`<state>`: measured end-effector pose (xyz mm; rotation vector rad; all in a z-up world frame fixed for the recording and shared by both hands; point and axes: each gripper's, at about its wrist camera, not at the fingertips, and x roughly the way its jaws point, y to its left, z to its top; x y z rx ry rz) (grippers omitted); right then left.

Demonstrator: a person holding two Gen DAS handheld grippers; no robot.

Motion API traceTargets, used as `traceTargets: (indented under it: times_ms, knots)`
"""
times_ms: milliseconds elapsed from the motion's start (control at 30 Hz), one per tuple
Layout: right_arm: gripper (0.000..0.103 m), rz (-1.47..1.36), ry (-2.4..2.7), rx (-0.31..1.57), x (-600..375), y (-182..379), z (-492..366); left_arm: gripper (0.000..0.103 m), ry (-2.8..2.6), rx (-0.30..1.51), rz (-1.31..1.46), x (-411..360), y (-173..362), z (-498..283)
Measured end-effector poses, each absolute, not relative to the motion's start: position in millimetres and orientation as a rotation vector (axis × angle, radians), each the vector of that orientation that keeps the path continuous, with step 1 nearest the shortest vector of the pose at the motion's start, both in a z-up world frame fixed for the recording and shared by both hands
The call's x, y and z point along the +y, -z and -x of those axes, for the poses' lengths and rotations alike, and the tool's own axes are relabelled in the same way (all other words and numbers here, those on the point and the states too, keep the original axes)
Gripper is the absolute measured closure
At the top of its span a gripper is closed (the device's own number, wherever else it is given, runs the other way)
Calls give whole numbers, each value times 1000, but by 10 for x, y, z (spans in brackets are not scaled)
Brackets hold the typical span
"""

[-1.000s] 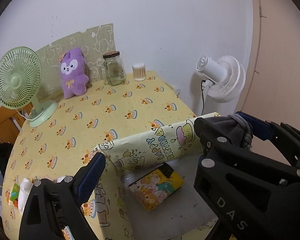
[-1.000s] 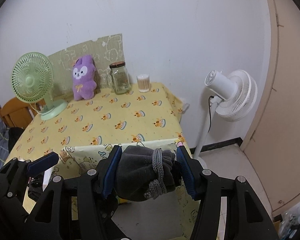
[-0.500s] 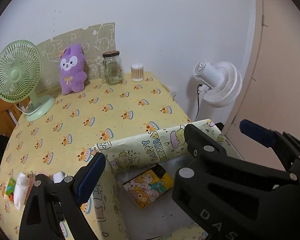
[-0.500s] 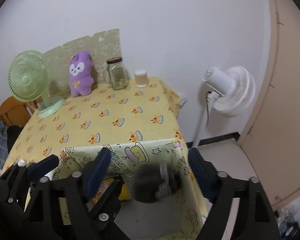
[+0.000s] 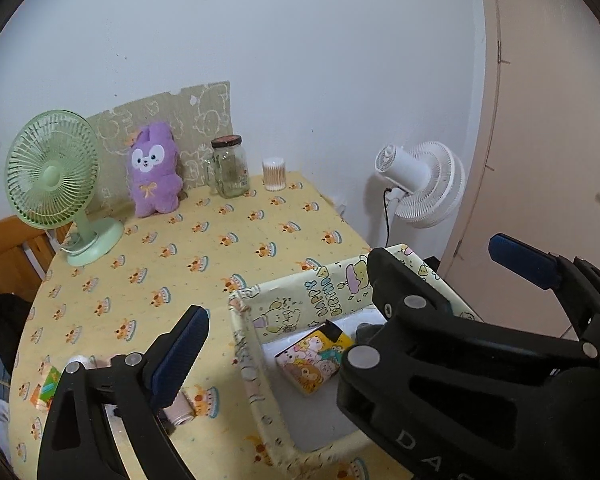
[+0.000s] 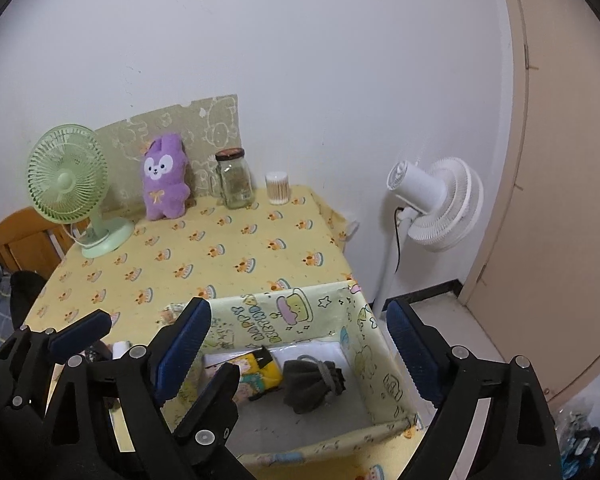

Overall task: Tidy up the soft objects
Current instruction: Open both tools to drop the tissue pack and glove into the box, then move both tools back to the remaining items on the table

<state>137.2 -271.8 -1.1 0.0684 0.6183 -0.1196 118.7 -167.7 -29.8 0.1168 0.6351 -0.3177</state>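
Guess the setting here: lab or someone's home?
Most likely a home, a small lived-in room. A table in a patterned yellow cloth carries a purple plush toy and a green desk fan, with a white standing fan beside a door.

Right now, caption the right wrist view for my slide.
Right gripper opening above grey pouch lying in patterned box.

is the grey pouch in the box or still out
In. The grey pouch lies on the floor of the box, beside a yellow packet, with nothing gripping it; the right claw is opening above it.
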Motion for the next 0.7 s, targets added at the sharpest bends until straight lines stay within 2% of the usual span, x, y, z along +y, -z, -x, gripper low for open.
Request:
traceTargets:
  times_ms: [700]
  knots:
    - [11, -41, 53, 564, -1992, -255, -888, 7, 262, 527, -88, -948, 68, -673]
